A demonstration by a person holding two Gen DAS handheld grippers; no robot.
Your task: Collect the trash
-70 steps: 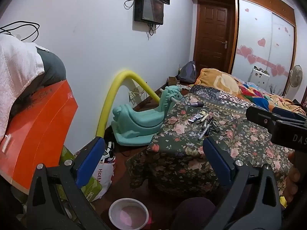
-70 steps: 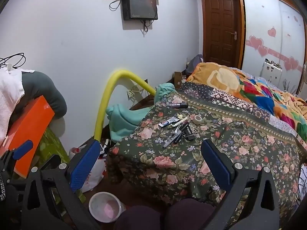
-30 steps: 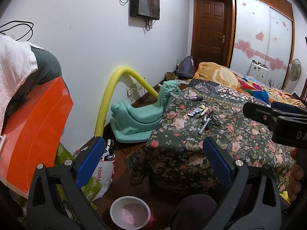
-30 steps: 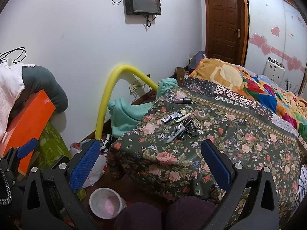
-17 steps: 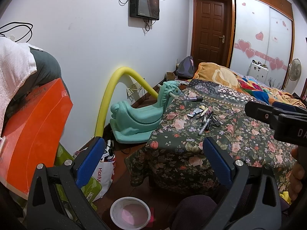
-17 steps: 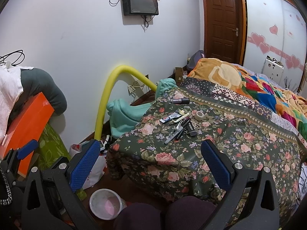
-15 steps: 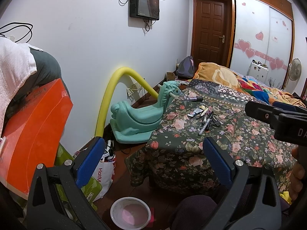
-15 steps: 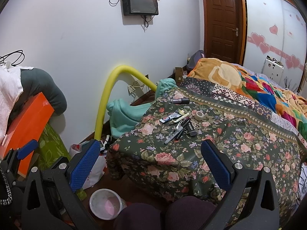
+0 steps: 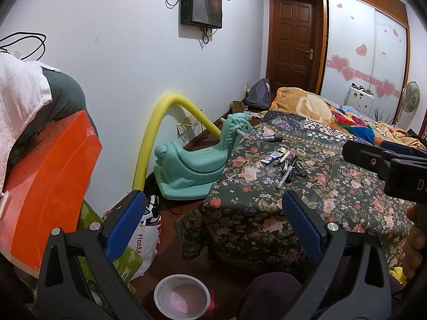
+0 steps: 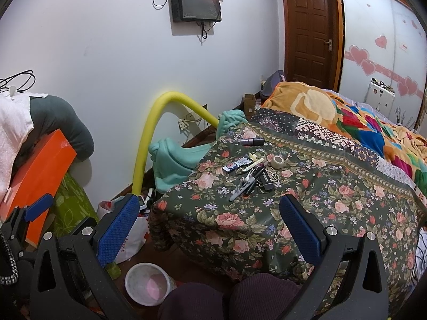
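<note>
A cluster of small items (image 10: 250,173) lies on the floral cover of the bed (image 10: 307,213): a blue-and-white wrapper (image 10: 236,166), pens, a black marker (image 10: 242,188), a tape roll (image 10: 277,162) and a dark tube (image 10: 251,141). The cluster also shows in the left wrist view (image 9: 287,161). A white bin with a pink liner (image 9: 182,298) stands on the floor below; it also shows in the right wrist view (image 10: 148,284). My left gripper (image 9: 213,210) is open and empty. My right gripper (image 10: 208,212) is open and empty, well short of the items.
A teal rocking toy (image 9: 197,157) and a bent yellow foam tube (image 9: 160,125) stand by the wall. An orange box (image 9: 40,186), green bags and a white shopping bag (image 9: 145,242) sit at left. My knees (image 10: 226,296) are at the bottom. A door (image 9: 292,50) is at the back.
Both views shifted slightly and steadied; over the last half second nothing visibly moved. Both grippers stay open.
</note>
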